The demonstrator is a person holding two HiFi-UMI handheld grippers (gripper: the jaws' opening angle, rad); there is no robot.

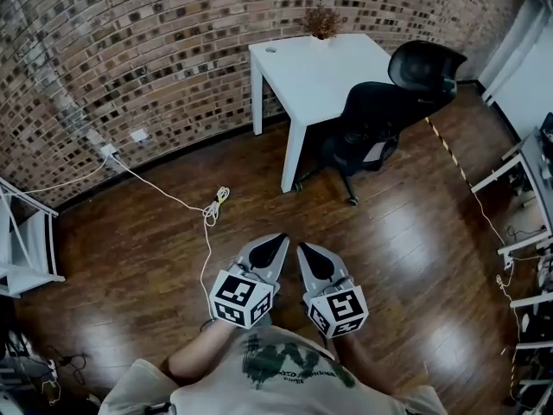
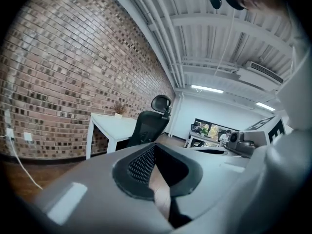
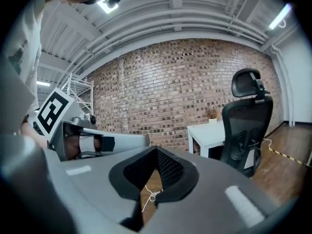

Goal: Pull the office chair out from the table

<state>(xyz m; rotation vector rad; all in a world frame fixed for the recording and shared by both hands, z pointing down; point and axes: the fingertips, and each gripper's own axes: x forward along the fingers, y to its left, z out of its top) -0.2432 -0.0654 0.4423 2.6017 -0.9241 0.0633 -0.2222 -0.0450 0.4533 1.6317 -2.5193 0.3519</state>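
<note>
One white table stands well ahead of the grippers, and one black office chair is drawn up against its side, ahead and to the right, out of reach. One white cable trails over the floor just left of the left gripper. One small dried plant sits at the table's far edge. There are two grippers, and the left one and the right gripper are side by side, both clenched on nothing and touching nothing.
</note>
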